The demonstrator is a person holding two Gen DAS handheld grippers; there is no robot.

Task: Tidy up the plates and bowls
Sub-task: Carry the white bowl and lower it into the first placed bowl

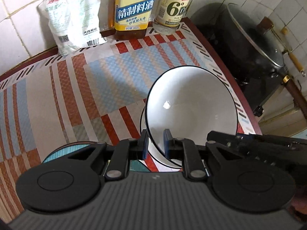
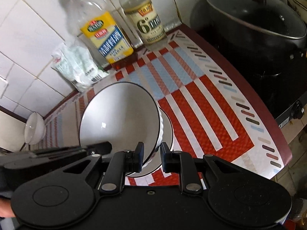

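White bowl (image 1: 191, 103) black-rimmed; mat (image 1: 67, 80) red-blue striped, seemingly.

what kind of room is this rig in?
Most likely a home kitchen counter. White tiled wall behind, a yellow-labelled cooking wine bottle and a clear vinegar bottle against it, and a black lidded cooking pot beside the striped red, blue and white table mat.

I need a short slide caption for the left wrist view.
Left gripper clamps a white bowl's rim above the striped mat.
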